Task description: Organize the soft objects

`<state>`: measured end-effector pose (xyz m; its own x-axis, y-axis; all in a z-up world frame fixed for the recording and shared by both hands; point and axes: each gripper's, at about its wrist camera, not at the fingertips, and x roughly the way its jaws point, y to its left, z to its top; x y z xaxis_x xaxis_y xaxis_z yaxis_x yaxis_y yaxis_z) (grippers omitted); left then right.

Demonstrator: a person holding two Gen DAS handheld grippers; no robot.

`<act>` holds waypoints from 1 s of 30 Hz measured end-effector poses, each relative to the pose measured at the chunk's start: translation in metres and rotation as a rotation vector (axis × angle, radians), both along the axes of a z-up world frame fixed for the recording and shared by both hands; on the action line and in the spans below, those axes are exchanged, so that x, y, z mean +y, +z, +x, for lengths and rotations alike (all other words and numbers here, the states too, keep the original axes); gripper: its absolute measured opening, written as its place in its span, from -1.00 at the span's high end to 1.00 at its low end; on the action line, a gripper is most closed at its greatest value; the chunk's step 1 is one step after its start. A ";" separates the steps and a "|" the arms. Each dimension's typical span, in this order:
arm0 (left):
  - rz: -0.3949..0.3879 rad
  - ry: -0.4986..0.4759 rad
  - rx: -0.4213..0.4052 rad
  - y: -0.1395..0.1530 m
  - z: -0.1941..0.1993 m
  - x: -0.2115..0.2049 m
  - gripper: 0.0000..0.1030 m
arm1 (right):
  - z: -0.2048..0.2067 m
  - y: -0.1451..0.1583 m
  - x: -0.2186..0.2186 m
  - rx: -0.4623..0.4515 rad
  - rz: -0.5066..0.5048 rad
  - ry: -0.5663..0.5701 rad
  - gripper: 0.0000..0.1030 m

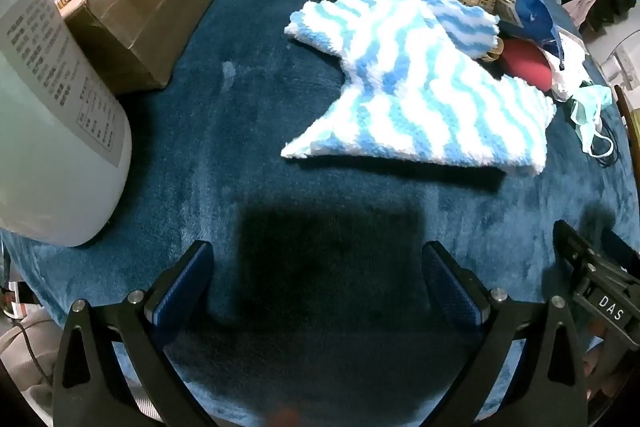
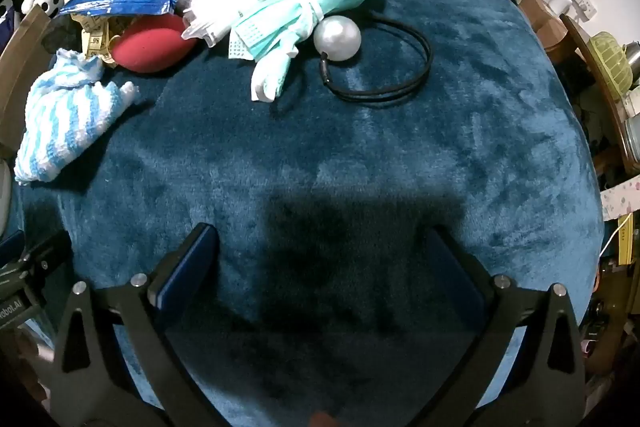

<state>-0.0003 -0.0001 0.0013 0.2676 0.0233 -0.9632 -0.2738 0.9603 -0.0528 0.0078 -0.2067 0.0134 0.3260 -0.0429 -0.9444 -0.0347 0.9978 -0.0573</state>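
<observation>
Surface: blue plush cover [image 1: 224, 155].
Striped cloth [image 1: 412, 87]: flat, long axis far-left to near-right.
Left gripper [image 1: 316, 291]: tipped steeply down, spread wide, empty.
Right gripper [image 2: 324, 279]: likewise.

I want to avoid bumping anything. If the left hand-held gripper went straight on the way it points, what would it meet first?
Probably just the plush teal blanket: the open left hand-held gripper aims steeply down at a bare patch. The blue-and-white striped knitted cloth lies farther ahead, seemingly beyond its line.
</observation>
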 end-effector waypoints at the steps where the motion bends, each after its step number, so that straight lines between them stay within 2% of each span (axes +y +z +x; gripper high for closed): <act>1: -0.002 0.001 0.001 0.000 0.000 0.000 -1.00 | 0.000 0.000 0.000 0.000 0.000 0.000 -1.00; 30: 0.001 -0.015 -0.015 0.007 -0.004 0.000 -1.00 | -0.005 0.002 0.000 -0.028 -0.002 -0.001 -1.00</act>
